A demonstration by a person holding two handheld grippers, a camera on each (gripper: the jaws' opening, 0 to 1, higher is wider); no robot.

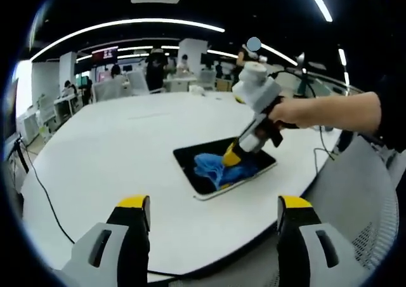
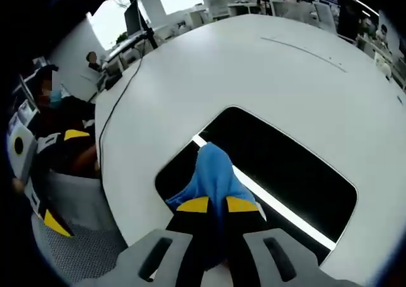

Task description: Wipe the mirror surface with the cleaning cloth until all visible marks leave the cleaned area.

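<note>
Because the right gripper has its 2 jaws clamped on the blue cleaning cloth, the cloth can be pressed flat and dragged over the dark mirror, which lies on the white table, near its edge. The left gripper hangs back with jaws spread and empty, likely to keep everything in sight. I can read no writing

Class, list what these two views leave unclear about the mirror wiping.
- Marks on the mirror: right gripper view, dark reflections mask them.
- Mirror under the blue cloth: covered in both views.
- Mirror's near edge: right gripper view, behind the right gripper.
- Left gripper: far from the mirror, left gripper view too small for smudges.
</note>
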